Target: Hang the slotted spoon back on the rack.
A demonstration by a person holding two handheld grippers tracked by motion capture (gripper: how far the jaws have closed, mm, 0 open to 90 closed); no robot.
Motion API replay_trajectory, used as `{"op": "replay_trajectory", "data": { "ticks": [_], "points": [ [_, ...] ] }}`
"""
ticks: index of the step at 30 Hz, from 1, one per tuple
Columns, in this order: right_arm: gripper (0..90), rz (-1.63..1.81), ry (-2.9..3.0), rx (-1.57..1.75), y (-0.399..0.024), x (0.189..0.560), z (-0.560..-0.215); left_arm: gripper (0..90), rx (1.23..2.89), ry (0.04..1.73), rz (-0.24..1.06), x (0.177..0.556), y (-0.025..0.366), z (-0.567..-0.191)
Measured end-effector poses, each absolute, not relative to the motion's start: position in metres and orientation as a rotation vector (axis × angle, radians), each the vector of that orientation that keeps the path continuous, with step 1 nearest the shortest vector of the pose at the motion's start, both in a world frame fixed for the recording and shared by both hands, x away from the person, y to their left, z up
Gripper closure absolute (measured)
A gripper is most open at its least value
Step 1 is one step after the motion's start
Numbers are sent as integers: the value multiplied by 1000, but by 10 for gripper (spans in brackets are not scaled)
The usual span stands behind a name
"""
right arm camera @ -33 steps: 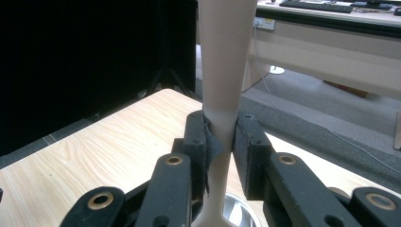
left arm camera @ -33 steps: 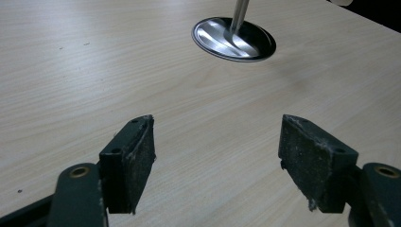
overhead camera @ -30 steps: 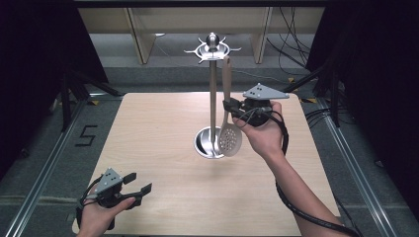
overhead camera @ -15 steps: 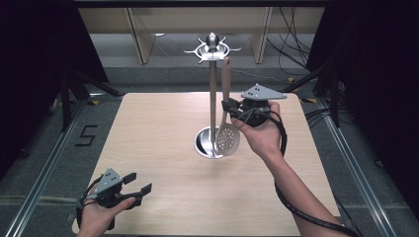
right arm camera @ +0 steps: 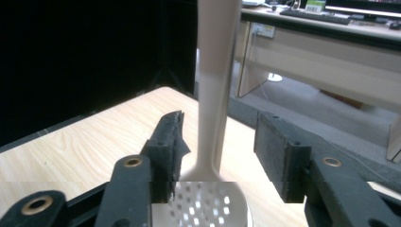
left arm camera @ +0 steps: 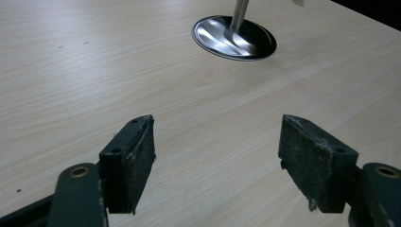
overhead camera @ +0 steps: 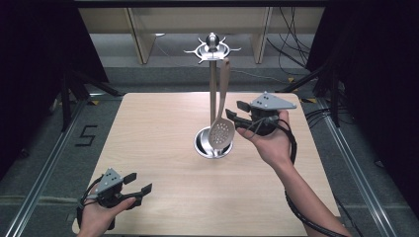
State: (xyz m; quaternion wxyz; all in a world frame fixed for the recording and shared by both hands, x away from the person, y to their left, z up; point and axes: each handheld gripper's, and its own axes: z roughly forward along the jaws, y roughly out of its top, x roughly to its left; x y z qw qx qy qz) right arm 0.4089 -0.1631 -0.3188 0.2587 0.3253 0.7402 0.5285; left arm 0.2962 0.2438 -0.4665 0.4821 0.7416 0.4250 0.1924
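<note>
Now the right tongs (overhead camera: 236, 114) gape around the hanging skimmer (overhead camera: 221, 132), gripping nothing; closing off-centre could swing it off the rack (overhead camera: 213, 49). Left tongs (overhead camera: 134, 185) rest wide open, empty, near the worktop (overhead camera: 158, 128) edge.

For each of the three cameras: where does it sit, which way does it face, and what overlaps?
High view: above the person's side, facing forward and down at the table; both hands, left gripper, right gripper.
Left gripper view: along open jaws toward the stand.
Right gripper view: open jaws flank the skimmer.
Shared: stand, skimmer.
</note>
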Motion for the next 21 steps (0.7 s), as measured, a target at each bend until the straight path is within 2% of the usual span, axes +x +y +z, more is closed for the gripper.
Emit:
{"op": "replay_trajectory", "data": {
  "ticks": [1, 21],
  "points": [
    [509, 1424, 2017, 884, -167, 407, -321, 275, 1829, 1002, 492, 298, 245, -466],
    [468, 1339, 2104, 1037, -232, 374, -385, 275, 1816, 1045, 466, 297, 243, -468]
  ]
}}
